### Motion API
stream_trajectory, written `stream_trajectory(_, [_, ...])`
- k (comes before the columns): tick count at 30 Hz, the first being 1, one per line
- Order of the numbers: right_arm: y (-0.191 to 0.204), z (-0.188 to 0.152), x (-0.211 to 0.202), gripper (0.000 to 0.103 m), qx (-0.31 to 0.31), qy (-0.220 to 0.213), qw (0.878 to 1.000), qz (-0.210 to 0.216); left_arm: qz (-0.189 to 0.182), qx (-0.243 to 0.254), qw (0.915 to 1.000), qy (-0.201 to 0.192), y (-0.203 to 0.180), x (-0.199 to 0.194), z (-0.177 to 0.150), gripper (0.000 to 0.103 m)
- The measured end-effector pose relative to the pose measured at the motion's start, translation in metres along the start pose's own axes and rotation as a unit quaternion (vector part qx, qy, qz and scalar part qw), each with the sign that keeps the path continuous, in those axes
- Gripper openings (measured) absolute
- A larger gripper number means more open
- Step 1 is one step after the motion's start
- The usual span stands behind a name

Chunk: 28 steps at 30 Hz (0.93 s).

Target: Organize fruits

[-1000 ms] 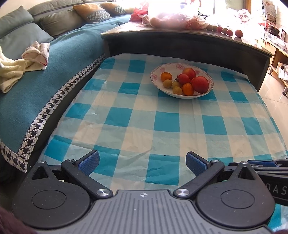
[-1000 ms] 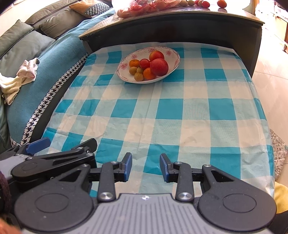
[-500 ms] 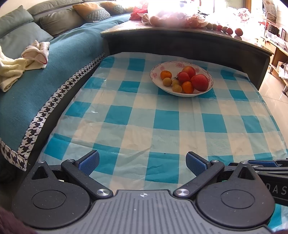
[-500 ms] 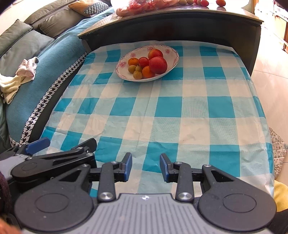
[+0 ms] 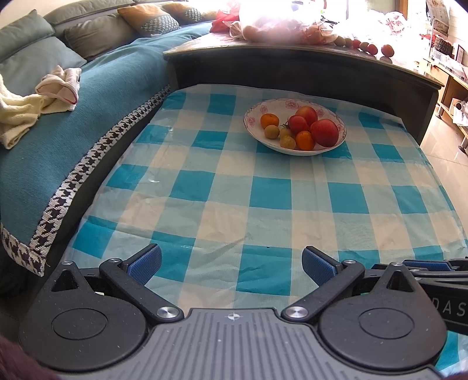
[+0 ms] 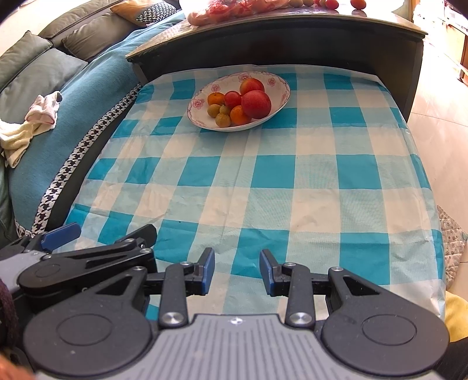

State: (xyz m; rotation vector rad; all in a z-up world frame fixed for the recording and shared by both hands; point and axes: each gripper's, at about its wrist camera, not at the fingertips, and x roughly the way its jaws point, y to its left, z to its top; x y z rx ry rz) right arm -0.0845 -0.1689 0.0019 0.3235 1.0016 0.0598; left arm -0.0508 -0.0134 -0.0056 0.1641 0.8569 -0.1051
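Toward the far edge of the desk, which is covered with a blue-and-white checked cloth, stands a shallow white bowl with pink flowers on its rim. It sits a little right of the middle in the left wrist view and well short of the desk's near edge. Inside it lie two large red fruits, a smaller red one, two orange ones and three small yellowish ones, all crowded together and touching.

Above the near edge of the desk hangs the left hand-held gripper, its blue-padded fingers spread wide with only cloth between them. The right hand-held gripper hangs just beside it at the same edge, pads set closer together but still clearly apart, holding nothing. Both are well apart from the bowl, and both point down toward the cloth.

Behind the desk's far edge rises a dark, higher counter with more loose fruit and plastic bags on top, washed out by bright light. Along the left edge of the desk runs a sofa under a teal cover with a black-and-white houndstooth border; a crumpled pale towel lies on it.
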Motion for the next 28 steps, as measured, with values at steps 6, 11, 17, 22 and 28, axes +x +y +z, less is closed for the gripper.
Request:
stream_trajectory(6, [0.0001,-0.0001,-0.0002,0.035,0.0,0.0,1.0,0.0,0.0,0.0,1.0,0.0,-0.0003,-0.0005,0.0002,0.103])
stream_trajectory(11, [-0.0003,-0.0011,0.0001,0.035,0.0,0.0,1.0,0.0,0.0,0.0,1.0,0.0,-0.0007,-0.0003,0.0006,0.103])
stream_trajectory(17, [-0.0003,-0.0006,0.0001,0.035,0.0,0.0,1.0,0.0,0.0,0.001,1.0,0.0,0.0006,-0.001,-0.0018,0.103])
stream_trajectory(22, [-0.0009,-0.0012,-0.0004,0.035,0.001,-0.002,1.0,0.002,0.001,0.002,1.0,-0.006,0.001,-0.0034,-0.0018,0.103])
stream_trajectory(28, [-0.0026,-0.002,-0.0051,0.036,0.008,-0.011,1.0,0.005,-0.006,-0.008,0.9999,-0.008,0.0037,-0.0052,0.0004,0.103])
